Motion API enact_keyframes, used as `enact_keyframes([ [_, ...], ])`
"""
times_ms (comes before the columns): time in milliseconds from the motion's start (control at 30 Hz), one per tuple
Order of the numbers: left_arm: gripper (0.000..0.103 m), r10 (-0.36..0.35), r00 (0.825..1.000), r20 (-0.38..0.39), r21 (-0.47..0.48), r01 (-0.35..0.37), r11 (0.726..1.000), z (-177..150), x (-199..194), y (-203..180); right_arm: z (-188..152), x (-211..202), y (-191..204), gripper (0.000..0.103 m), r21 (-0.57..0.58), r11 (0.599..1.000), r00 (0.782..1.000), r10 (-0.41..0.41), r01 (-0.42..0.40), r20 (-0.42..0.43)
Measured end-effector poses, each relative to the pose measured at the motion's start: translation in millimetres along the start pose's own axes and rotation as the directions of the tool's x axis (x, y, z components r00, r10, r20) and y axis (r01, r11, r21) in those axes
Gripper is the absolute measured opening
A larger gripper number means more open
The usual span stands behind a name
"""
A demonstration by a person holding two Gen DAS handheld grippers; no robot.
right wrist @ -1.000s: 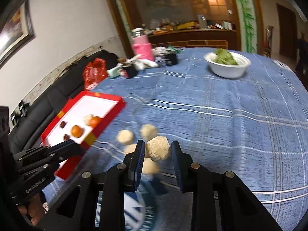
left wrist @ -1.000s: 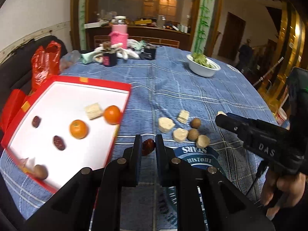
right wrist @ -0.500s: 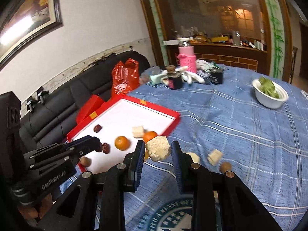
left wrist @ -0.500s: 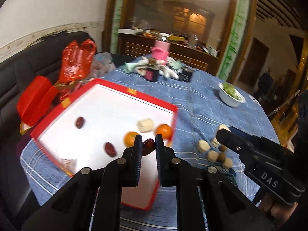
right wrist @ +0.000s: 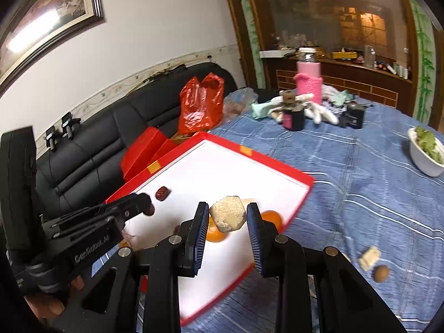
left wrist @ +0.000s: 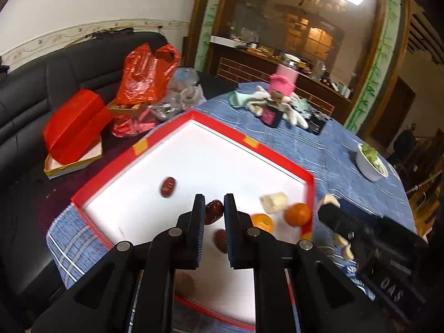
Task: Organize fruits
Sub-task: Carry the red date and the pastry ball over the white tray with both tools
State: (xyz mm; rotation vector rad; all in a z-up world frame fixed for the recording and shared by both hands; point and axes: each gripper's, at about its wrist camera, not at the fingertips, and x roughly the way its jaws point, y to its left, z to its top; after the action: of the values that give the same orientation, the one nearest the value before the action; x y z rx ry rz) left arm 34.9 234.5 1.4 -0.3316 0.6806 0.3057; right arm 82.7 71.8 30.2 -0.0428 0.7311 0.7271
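My left gripper (left wrist: 213, 211) is shut on a dark red date (left wrist: 214, 211) and holds it above the red-rimmed white tray (left wrist: 249, 141). In the tray lie another date (left wrist: 168, 186), a third date (left wrist: 220, 240), two oranges (left wrist: 298, 214), and a pale chunk (left wrist: 273, 202). My right gripper (right wrist: 227, 216) is shut on a beige sugar-cane chunk (right wrist: 228, 217) over the tray's near right part (right wrist: 277, 163). The right gripper also shows in the left wrist view (left wrist: 328, 208), and the left gripper shows in the right wrist view (right wrist: 145, 204).
Loose pieces lie on the blue tablecloth right of the tray: a pale chunk (right wrist: 369, 258) and a brown longan (right wrist: 381, 273). A white bowl of greens (right wrist: 427, 152), a pink jar (right wrist: 308, 83), and a dark bottle (right wrist: 294, 116) stand further back. A red bag (left wrist: 144, 75) sits on the sofa.
Both grippers have moved left from the loose pile to above the tray, each still holding its piece. The views now look down into the tray.
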Motion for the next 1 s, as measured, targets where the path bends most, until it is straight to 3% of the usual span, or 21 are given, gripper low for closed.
enact_keyframes([
  [400,0.011,0.046,0.998,-0.033,-0.008,-0.047,0.999,0,17,12,-12,34,26,0.028,-0.025,0.998,0.996,0.047,-0.049,-0.072],
  [1000,0.012,0.085,0.994,-0.064,0.029,-0.083,0.996,-4,28,8,-19,45,24,0.028,-0.010,0.997,0.993,0.069,-0.070,-0.097],
])
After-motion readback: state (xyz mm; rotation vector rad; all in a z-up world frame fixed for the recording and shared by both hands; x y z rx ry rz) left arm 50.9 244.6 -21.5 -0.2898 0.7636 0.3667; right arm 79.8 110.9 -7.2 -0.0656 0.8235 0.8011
